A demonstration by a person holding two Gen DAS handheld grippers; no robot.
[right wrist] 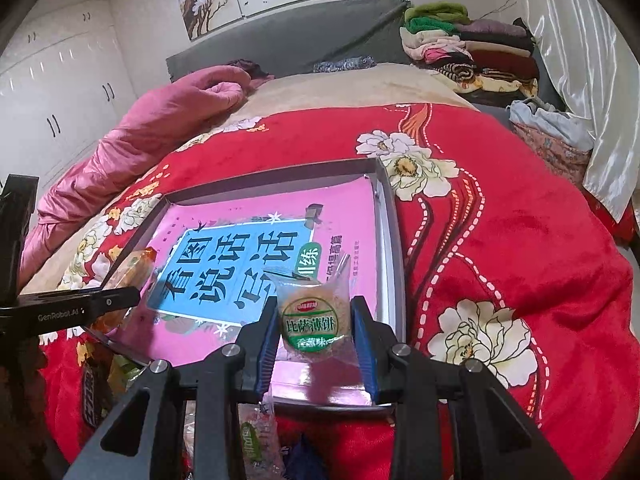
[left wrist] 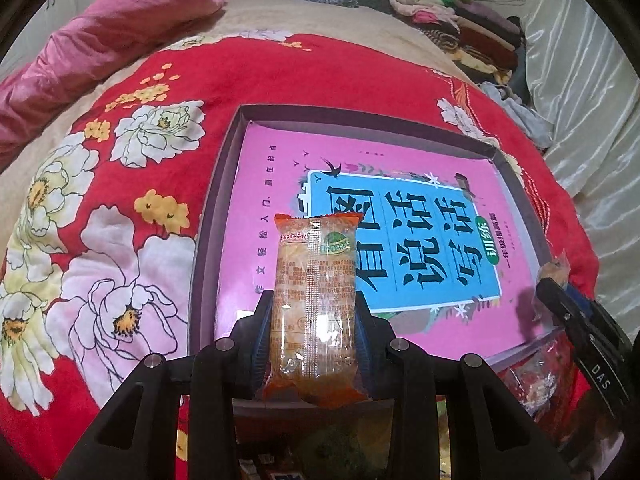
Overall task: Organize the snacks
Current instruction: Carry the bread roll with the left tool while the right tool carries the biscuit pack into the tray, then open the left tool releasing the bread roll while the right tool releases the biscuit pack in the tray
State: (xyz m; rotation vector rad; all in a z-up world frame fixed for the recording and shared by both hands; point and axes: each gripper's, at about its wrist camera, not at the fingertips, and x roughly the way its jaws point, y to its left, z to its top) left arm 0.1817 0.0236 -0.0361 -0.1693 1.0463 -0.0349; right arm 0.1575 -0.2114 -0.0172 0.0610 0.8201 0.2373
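The left gripper [left wrist: 314, 316] clamps a long orange snack packet [left wrist: 314, 300]; the right gripper [right wrist: 316, 332] pinches a round biscuit pack [right wrist: 312, 316]. Both hang over the shallow box [left wrist: 224, 184] lined with a pink book [left wrist: 272, 184]. The slippery wrappers may slide out and miss the box.

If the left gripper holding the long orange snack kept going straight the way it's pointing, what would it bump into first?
Probably the pink book lying inside the shallow box. The left gripper tilts down over it, and the orange snack packet sticks out ahead, so that would likely touch first. Depth is hard to judge.
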